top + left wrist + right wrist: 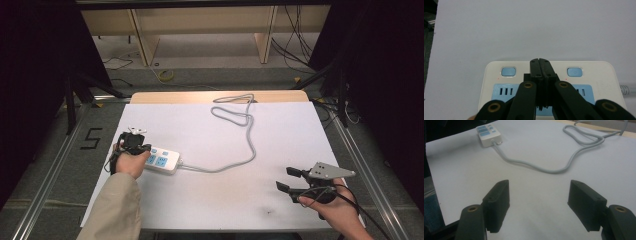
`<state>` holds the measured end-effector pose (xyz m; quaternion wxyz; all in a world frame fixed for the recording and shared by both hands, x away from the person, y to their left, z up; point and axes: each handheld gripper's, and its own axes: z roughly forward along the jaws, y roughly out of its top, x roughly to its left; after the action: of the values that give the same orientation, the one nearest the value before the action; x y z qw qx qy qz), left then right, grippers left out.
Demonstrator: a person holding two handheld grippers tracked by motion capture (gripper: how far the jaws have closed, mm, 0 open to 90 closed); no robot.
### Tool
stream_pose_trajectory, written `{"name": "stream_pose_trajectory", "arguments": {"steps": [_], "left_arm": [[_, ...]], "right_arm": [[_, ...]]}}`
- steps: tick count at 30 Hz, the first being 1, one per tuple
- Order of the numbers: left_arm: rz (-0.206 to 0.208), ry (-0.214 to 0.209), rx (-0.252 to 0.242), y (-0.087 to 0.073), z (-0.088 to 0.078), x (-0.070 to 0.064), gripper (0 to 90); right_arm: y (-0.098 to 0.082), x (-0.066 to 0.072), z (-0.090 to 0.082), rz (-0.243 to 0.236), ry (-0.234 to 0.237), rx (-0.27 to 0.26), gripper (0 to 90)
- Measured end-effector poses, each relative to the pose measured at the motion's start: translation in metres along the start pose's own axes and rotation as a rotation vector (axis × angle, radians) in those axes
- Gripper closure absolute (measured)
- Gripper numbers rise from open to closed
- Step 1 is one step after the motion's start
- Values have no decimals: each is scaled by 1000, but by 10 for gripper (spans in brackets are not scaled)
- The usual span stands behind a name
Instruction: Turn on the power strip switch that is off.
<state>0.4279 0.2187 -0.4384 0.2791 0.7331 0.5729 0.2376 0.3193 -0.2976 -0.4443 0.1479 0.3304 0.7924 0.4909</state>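
Note:
A white power strip (167, 161) with blue sockets and blue buttons lies at the table's left, and its grey cable (247, 135) loops toward the far edge. My left gripper (144, 148) is shut with nothing between its jaws. In the left gripper view it (540, 62) points down over the middle of the strip (599, 72), between the two blue buttons (508, 71); contact cannot be told. My right gripper (287, 179) is open and holds nothing near the front right. In the right gripper view it (539, 188) faces the distant strip (487, 132) and the cable (574, 157).
A white sheet (280, 125) covers the table, with a wooden strip (200, 96) along the far edge. Metal rails (370, 175) run along both sides. Wooden furniture legs and loose cables lie on the floor beyond.

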Motion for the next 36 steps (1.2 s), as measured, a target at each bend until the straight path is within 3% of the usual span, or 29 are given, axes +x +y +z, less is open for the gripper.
{"name": "stream_pose_trajectory", "arguments": {"steps": [36], "left_arm": [[-4, 2, 39, 7, 14, 0, 900]], "right_arm": [[-1, 0, 0, 5, -2, 6, 339]]}}
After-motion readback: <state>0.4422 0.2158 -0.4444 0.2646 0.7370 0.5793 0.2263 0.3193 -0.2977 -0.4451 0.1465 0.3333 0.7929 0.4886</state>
